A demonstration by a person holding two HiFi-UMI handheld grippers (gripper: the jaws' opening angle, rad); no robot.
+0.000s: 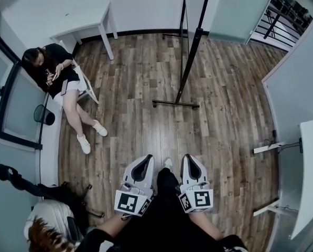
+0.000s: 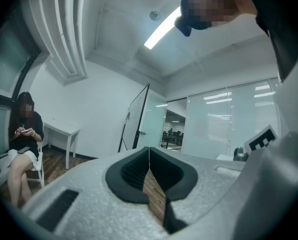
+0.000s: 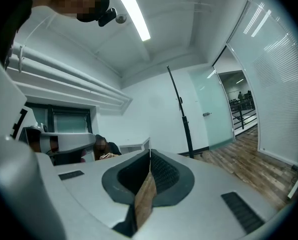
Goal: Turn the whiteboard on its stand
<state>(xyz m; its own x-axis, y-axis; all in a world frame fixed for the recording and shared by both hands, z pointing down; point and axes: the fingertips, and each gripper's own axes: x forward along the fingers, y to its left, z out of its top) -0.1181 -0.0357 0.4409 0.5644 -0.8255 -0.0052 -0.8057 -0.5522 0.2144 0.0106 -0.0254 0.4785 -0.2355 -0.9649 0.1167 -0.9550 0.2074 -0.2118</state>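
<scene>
Wooden floor (image 1: 224, 88) runs from the seated person (image 1: 56, 77) on the left to the left gripper (image 1: 144, 164), whose fingers are pressed together on nothing. The whiteboard (image 1: 194, 35) stands edge-on well ahead, near the far wall, and the right gripper (image 1: 190, 164) is likewise closed and empty. To turn the board well, I'd step closer, part both sets of fingers, and take the frame's edge, keeping its foot bar (image 1: 175, 104) steady.

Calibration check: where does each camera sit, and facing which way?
Head view: on the person's head, steeply down at wood floor; shows legs, left tool, right tool.
Left gripper view: on left tool, along its shut jaws toward whiteboard; holder's dark clothing overhead.
Right gripper view: on right tool, along shut jaws toward whiteboard; dark clothing top-left.
Shared: all show whiteboard and seated person.
</scene>
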